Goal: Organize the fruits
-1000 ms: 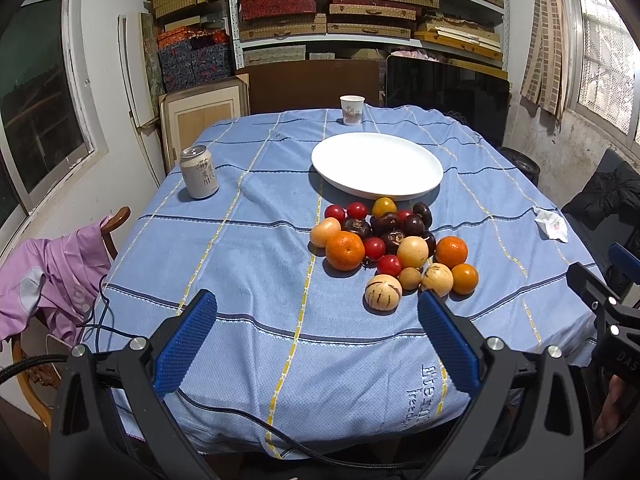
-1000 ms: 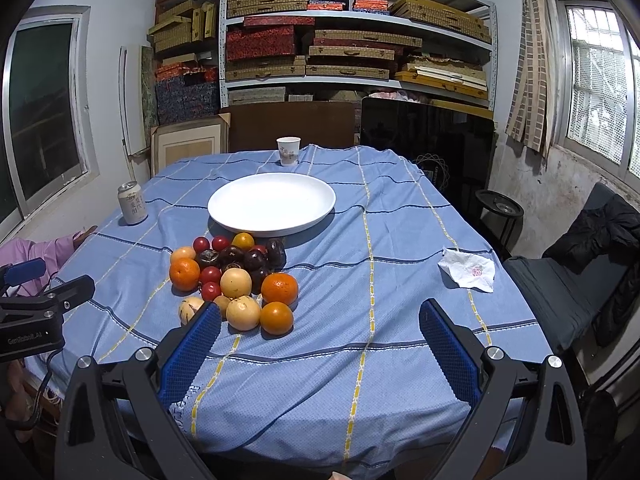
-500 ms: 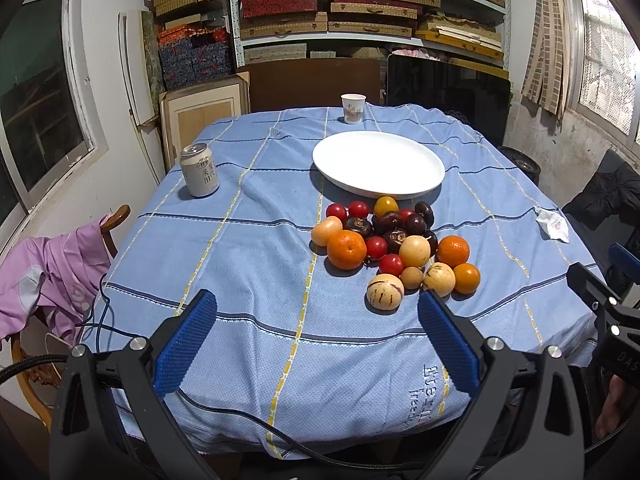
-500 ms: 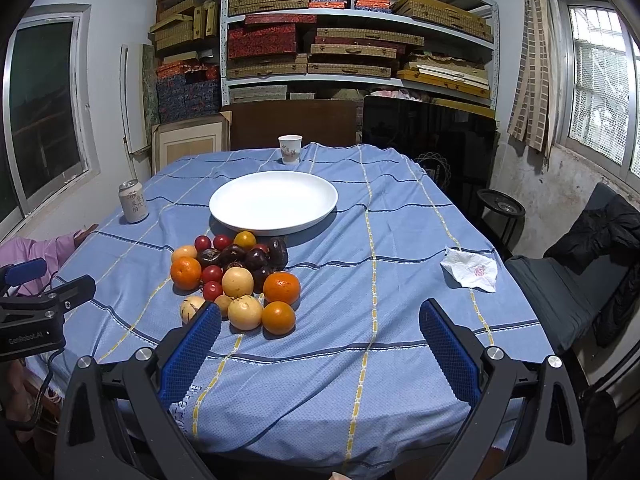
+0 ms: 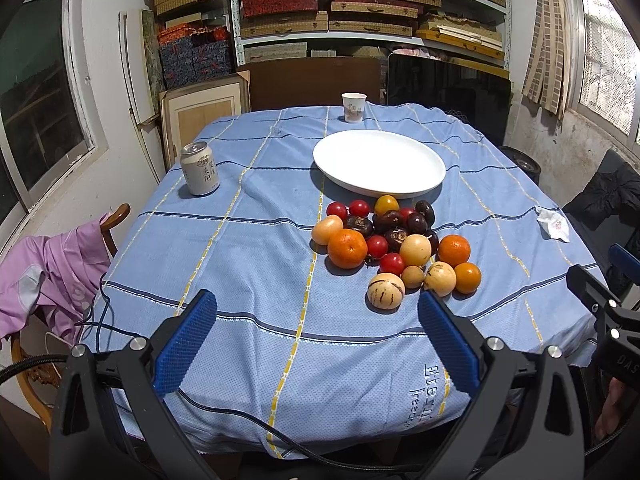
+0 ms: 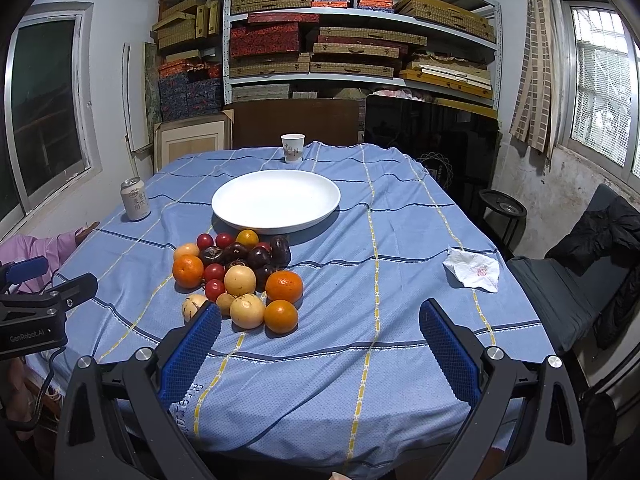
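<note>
Ahead, fruit pile (image 5: 394, 248) borders plate (image 5: 379, 162).

"GenRobot.AI" printed on the left gripper (image 6: 40, 312) body, left of the fruit pile (image 6: 240, 276). Tablecloth (image 5: 248, 264) hem near the pile reads partly "free…"; the rest unclear. Can (image 5: 199, 168) and paper cup (image 5: 353, 107) print illegible.
</note>
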Action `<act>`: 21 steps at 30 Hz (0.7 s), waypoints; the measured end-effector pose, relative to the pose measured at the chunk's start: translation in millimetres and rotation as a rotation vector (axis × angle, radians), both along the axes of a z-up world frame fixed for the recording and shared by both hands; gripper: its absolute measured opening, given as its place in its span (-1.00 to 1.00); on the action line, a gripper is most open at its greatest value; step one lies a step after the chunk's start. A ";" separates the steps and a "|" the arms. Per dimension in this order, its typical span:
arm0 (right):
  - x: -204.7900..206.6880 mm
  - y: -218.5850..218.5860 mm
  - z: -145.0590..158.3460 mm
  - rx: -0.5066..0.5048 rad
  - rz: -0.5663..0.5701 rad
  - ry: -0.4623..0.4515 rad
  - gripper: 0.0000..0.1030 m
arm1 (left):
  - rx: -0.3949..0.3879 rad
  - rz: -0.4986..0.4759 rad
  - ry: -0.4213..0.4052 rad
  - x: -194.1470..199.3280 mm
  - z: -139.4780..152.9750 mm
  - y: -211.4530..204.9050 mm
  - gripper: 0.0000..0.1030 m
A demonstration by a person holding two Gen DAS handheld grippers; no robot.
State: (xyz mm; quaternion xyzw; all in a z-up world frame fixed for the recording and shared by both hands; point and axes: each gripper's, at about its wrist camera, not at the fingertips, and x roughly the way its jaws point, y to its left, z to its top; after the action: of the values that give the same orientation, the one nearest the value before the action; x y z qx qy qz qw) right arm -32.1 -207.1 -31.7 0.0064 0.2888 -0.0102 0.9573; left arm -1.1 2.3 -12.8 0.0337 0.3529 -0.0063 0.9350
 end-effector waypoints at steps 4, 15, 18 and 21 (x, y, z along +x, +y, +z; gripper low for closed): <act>-0.1 0.3 -0.2 0.000 0.001 0.001 0.93 | -0.001 0.000 0.001 0.3 0.2 0.5 0.91; 3.0 0.8 -3.8 -0.001 0.004 0.010 0.93 | 0.004 0.004 0.017 6.3 -9.7 2.4 0.91; 11.6 1.3 -18.0 -0.008 0.020 0.042 0.93 | 0.012 -0.012 0.056 20.7 -31.3 4.3 0.91; 21.9 -0.9 -37.5 -0.001 0.045 0.114 0.93 | 0.028 -0.031 0.114 36.6 -58.6 4.2 0.91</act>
State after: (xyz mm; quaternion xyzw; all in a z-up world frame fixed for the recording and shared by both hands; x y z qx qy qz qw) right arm -10.2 -208.0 -69.3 -0.0014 0.3428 0.0110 0.9393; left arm 35.5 6.5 -71.4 0.0518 0.4052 -0.0178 0.9126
